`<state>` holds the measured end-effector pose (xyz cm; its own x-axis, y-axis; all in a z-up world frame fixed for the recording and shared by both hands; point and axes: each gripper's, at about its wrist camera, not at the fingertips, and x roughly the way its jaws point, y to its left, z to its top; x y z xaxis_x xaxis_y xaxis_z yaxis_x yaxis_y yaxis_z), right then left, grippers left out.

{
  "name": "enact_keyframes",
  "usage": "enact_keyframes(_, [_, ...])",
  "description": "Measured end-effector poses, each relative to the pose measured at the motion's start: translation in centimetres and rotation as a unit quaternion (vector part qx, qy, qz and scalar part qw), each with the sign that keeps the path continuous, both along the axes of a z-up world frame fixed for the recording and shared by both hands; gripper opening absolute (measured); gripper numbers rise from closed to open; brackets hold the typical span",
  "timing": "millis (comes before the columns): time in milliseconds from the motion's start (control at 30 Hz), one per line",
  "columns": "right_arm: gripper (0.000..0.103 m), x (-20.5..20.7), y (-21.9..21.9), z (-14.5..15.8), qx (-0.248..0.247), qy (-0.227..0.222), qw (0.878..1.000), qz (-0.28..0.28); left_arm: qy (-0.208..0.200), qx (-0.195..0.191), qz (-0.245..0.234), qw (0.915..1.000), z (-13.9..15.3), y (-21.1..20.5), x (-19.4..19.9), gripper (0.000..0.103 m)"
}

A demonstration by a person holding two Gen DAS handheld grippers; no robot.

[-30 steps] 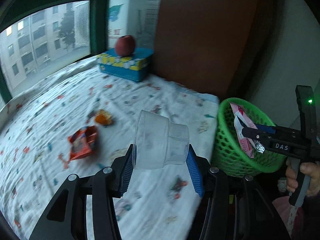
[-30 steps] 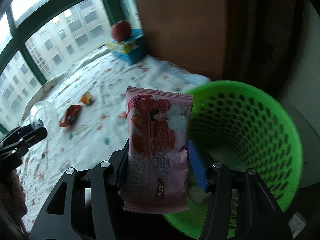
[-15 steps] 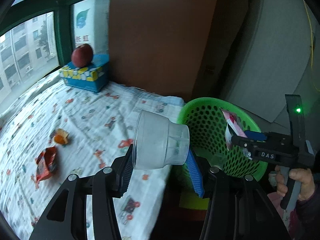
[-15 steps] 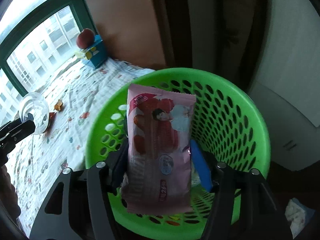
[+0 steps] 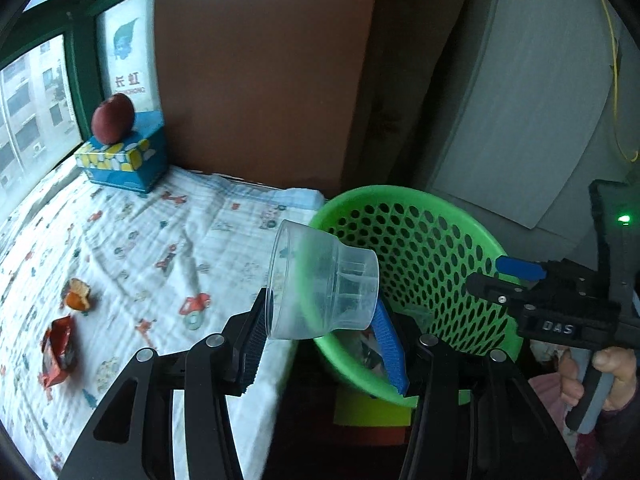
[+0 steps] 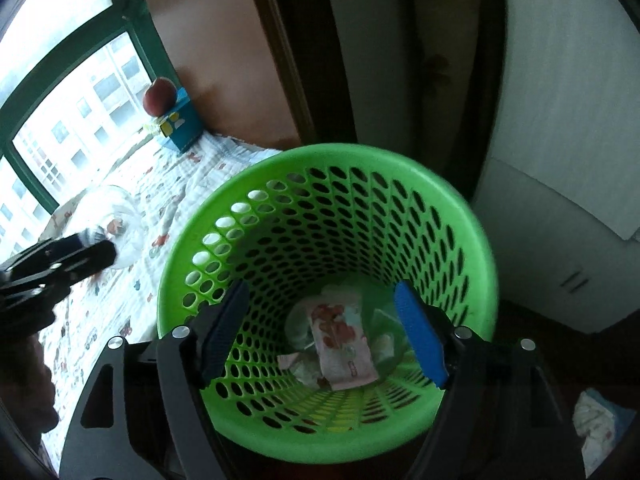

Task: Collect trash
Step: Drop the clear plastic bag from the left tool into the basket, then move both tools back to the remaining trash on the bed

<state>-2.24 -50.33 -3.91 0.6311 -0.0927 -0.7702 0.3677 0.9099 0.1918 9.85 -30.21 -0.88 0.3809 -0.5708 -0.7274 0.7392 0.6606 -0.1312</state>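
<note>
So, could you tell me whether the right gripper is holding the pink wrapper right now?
No, the right gripper is open over the green basket, and the pink wrapper lies at the bottom.

My left view looks forward and slightly down over the bed (image 5: 168,240), green basket (image 5: 404,200) ahead-right; my right view hangs close above that basket (image 6: 320,160), looking in. Both share it.

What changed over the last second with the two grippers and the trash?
The right gripper opened over the green basket and let go of the pink wrapper, which now lies at the bottom. The left gripper swung toward the basket, still clamping the clear plastic cup.
</note>
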Motion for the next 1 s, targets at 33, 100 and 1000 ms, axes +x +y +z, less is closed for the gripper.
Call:
enact_keyframes(33, [0.075,-0.1,-0.1,0.2,0.0,-0.002,1.0,-0.002,0.002,0.001,-0.004,1.0,-0.1,-0.5,0.0,0.049])
enact_keyframes(100, [0.075,-0.7,-0.4,0.6,0.001,-0.009,1.0,-0.005,0.003,0.003,-0.009,0.9999,-0.3,-1.2,-0.2,0.049])
enact_keyframes(1000, [0.078,-2.3,0.7,2.2,0.006,-0.035,0.999,-0.001,-0.003,0.016,0.019,0.9997,-1.2,0.6,-0.4,0.069])
